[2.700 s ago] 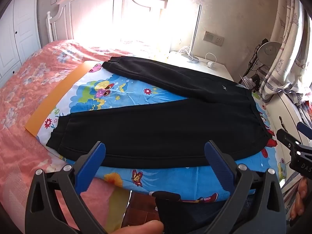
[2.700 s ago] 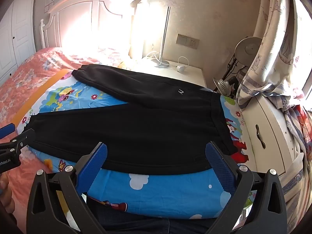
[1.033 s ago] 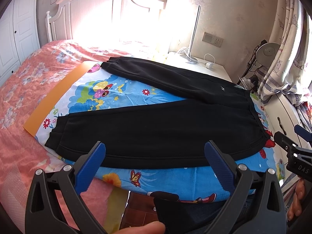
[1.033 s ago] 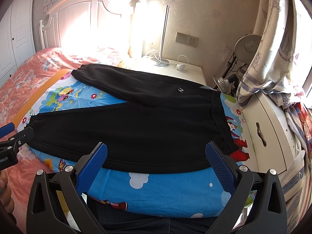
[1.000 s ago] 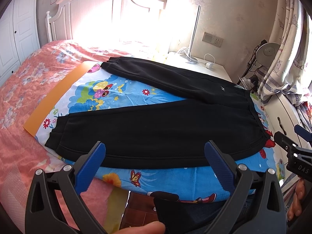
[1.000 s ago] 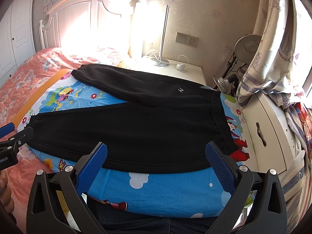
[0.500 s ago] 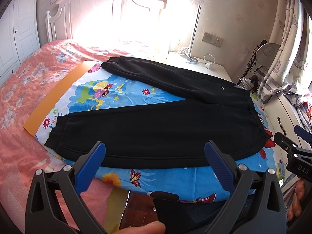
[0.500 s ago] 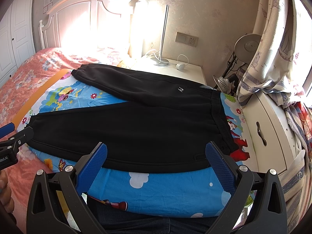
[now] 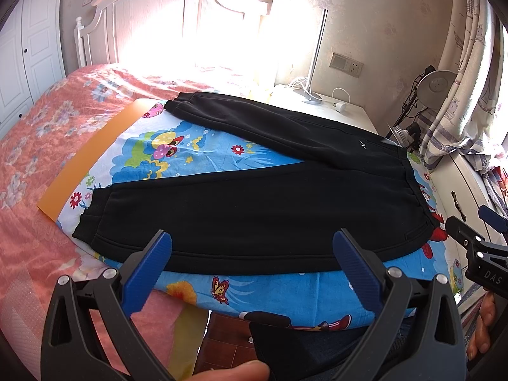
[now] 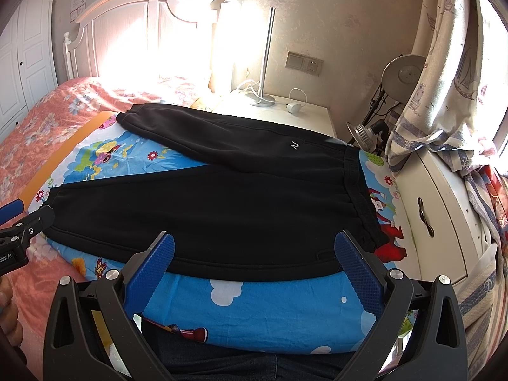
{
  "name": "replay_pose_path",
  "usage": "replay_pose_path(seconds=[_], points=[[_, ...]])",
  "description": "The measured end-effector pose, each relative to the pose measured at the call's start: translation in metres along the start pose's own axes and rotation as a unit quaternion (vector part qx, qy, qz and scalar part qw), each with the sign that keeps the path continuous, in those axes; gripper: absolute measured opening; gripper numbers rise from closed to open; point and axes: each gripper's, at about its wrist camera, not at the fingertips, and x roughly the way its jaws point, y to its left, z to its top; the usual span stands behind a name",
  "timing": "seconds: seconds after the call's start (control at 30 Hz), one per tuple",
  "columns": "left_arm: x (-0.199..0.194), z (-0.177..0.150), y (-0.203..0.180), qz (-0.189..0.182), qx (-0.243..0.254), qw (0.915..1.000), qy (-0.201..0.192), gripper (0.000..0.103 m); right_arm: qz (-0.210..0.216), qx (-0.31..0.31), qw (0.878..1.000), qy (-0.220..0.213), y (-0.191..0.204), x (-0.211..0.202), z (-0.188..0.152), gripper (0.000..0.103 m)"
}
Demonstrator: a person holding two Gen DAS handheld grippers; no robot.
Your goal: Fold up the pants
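Black pants (image 9: 260, 203) lie flat on a blue cartoon-print sheet (image 9: 190, 162) on the bed, legs spread in a V toward the left, waistband at the right (image 10: 358, 197). My left gripper (image 9: 252, 262) is open and empty, held above the near edge of the near leg. My right gripper (image 10: 254, 265) is open and empty, held above the near edge by the waist end. Each gripper's tip shows at the edge of the other's view.
An orange board (image 9: 89, 158) lies under the sheet on the pink floral bedspread (image 9: 38, 127). A white nightstand with a lamp (image 10: 266, 95) stands behind. A white cabinet (image 10: 438, 209), a desk lamp and a curtain are at the right.
Almost nothing has changed. Both grippers hold nearly still above the pants, with only a slight drift of the views.
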Motion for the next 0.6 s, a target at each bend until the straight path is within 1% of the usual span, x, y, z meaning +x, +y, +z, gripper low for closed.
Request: replay_pose_path(seconds=[0.6], points=[[0.0007, -0.0001, 0.0005, -0.002, -0.001, 1.0000, 0.000, 0.101, 0.001, -0.005, 1.000, -0.004, -0.0006, 0.0027, -0.0013, 0.098]])
